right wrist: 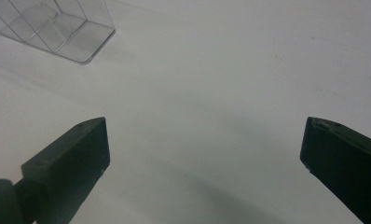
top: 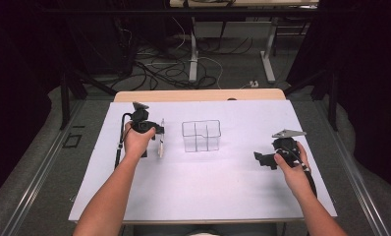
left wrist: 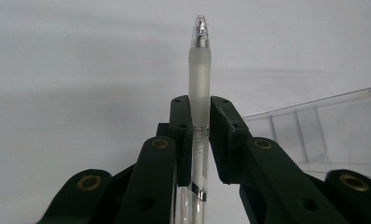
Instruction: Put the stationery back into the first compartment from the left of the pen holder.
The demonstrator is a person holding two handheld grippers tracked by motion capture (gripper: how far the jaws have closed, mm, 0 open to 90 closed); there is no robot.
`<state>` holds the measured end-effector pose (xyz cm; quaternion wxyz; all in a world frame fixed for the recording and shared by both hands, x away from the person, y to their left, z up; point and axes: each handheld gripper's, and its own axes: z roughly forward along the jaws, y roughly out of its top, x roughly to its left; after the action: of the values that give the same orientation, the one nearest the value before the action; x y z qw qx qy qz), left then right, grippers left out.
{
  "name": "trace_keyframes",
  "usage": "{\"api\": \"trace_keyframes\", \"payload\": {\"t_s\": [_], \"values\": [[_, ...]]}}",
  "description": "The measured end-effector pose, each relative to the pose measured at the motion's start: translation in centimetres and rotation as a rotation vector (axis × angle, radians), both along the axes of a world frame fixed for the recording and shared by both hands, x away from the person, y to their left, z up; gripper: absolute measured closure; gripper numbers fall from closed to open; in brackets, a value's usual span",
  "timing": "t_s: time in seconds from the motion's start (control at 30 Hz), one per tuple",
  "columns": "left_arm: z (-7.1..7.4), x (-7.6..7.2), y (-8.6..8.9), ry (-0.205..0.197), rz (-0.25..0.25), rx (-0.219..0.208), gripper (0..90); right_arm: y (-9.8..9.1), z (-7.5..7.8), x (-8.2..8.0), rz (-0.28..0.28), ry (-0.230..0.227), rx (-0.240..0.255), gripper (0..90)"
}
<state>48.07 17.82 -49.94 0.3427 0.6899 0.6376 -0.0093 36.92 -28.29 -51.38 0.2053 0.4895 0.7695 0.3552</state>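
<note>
1. Tongs in my left hand are clamped on a clear pen; in the left gripper view both black jaws press flat against its frosted grip section, one on each side, with no gap showing.
2. Gripping there, close to the writing end and not at the smooth clear barrel, is probably the surer hold: the frosted sleeve looks less slippery, and the pen sits straight between the pads.
3. Seen from the high view, the pen hangs in the tongs just left of the clear plastic organizer, near it but apart. I cannot tell whether the pen's lower end is touching the table or just off it.
4. Its long axis runs along the jaws: the tip points away from my hand, past the jaw ends, and the barrel runs back between the linkages toward the camera. From the high view that axis reads as close to upright, perhaps a little tilted.
5. That attitude suits dropping the pen into one of the organizer's open-topped compartments, which I judge to be the work in hand; a corner of the organizer shows at the right of the left gripper view.
6. My right tongs stand wide apart over bare table, holding nothing, well to the right of the organizer. I take it they wait there to stay out of the way or to steady the organizer if needed.
</note>
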Motion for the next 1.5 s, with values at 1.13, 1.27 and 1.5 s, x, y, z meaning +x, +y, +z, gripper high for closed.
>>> {"api": "trace_keyframes", "payload": {"t_s": [1.13,1.27,1.5], "values": [[6.7,-2.7,-2.2,-0.361,-0.033,-0.056,80.0,0.2,0.1,0.1,0.007,-0.008,0.005,1.2],[7.1,-2.9,-2.6,-0.402,-0.032,-0.06,79.9,0.3,0.1,0.0,0.004,-0.01,0.003,1.3],[8.0,-3.1,-3.2,-0.436,-0.037,-0.075,79.9,0.1,0.2,0.1,0.0,-0.01,0.003,1.3]]}}
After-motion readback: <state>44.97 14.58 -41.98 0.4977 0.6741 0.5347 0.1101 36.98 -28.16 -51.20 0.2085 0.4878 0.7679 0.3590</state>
